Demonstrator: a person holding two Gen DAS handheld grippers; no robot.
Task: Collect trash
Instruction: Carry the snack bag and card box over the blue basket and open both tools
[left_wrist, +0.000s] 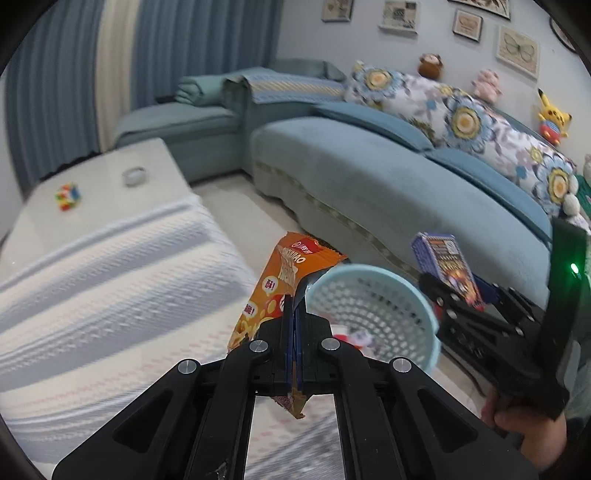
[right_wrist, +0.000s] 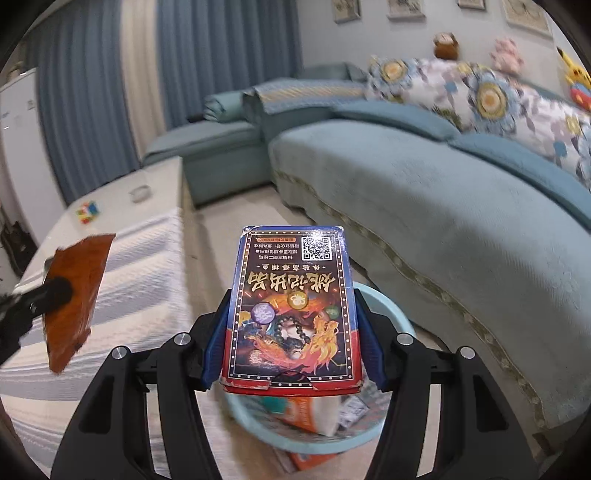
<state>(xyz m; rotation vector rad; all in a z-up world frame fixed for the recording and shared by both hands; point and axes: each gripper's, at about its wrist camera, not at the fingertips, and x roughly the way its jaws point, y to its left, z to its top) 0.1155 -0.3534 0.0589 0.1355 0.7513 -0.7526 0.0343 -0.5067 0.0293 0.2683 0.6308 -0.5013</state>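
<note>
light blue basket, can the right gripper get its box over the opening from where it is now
Probably yes. The right gripper, shut on the blue and red box, hangs just above the light blue basket, whose open top shows below it. The left gripper with its orange wrapper stays off to the side.

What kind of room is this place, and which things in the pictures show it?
Most likely a home living room: a long blue sofa with floral cushions and plush toys, framed pictures on the wall, blue curtains, and a low table in front.
</note>
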